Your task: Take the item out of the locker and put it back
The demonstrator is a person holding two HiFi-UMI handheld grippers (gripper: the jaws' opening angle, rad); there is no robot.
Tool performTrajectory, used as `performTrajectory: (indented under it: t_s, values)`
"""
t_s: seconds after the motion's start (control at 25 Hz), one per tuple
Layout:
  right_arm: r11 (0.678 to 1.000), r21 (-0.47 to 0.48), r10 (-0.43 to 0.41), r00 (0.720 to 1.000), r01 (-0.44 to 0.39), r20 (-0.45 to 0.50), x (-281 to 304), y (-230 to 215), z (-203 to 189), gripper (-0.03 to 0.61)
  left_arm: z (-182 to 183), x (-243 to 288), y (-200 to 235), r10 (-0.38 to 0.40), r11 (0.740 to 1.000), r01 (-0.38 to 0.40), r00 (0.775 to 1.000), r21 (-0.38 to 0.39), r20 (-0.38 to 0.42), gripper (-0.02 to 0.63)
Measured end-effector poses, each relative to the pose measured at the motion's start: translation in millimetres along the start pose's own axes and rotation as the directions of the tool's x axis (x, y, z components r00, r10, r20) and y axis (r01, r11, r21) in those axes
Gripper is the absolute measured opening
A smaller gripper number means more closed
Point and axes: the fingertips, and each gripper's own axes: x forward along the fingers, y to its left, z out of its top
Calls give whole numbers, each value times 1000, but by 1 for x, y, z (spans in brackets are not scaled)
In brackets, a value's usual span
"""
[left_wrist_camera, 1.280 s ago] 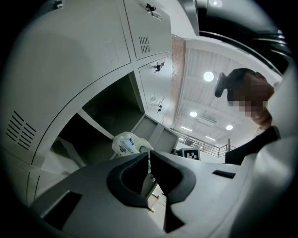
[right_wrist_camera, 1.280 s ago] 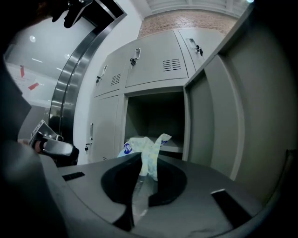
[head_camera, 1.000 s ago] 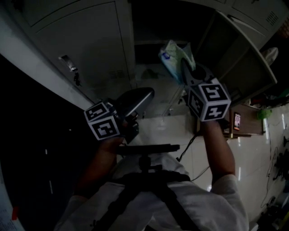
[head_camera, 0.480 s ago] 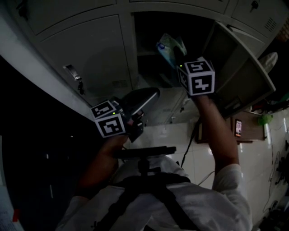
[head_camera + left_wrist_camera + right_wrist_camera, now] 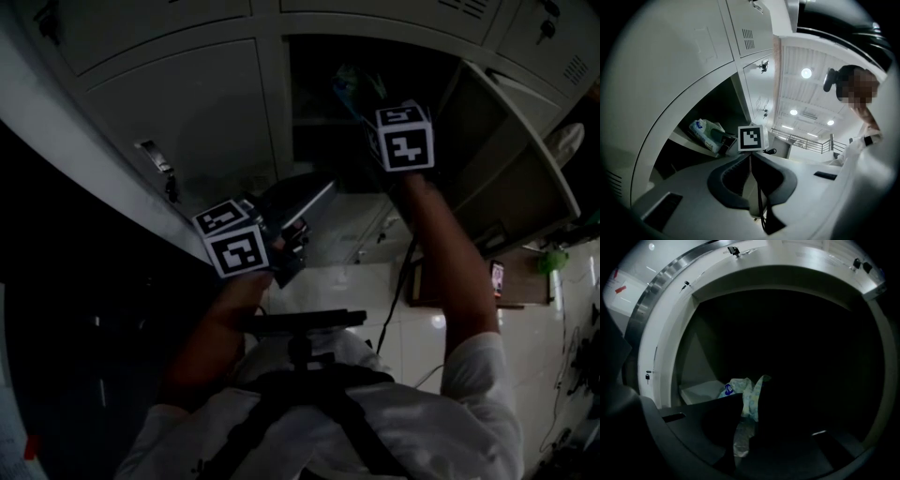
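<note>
Put-back step, by my read: right tongs (image 5: 750,409) clamped tight on a crinkly plastic pack of wipes (image 5: 740,387), held at the mouth of the open locker (image 5: 281,103) compartment, just above its shelf (image 5: 698,391). Left tongs (image 5: 751,161) closed on nothing, lower down outside the locker, beside the open door (image 5: 502,164). Next move likely: carry the pack deeper over the shelf, set it down, then spread the tongs and back out without snagging the wrapper. Blue oval label on the pack; print too small to read.
</note>
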Motion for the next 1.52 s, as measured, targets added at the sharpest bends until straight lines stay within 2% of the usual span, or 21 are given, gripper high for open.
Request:
performTrajectory:
  t_s: [0.4,0.56,0.68,0.76,0.96,1.36,1.52]
  values:
    - [997,-48,-65,994,61,-88,51,-9,-4,9,9,1,12,26,1000,-26,1000,-2,17,-2]
    - [997,-50,-61,991,55,-115,59,-9,-9,13,10,-4,16,36,999,-36,999,-3,27,-2]
    - [998,-42,-40,992,36,-122,61,-5,-11,62,11,-7,17,41,999,-41,999,-6,32,-2]
    - [999,-26,-24,992,21,-120,62,-3,-10,150,12,-9,17,43,999,-43,998,-7,35,-2]
    - [1000,-7,-12,996,12,-84,56,-3,-3,210,15,-11,16,41,999,-41,998,-3,41,-2]
    - [999,4,-46,999,46,-29,28,-11,10,225,15,-13,7,38,999,-38,998,6,46,-2]
    - [999,20,-35,999,35,-17,15,-7,10,225,14,-13,2,35,999,-35,998,6,46,-2]
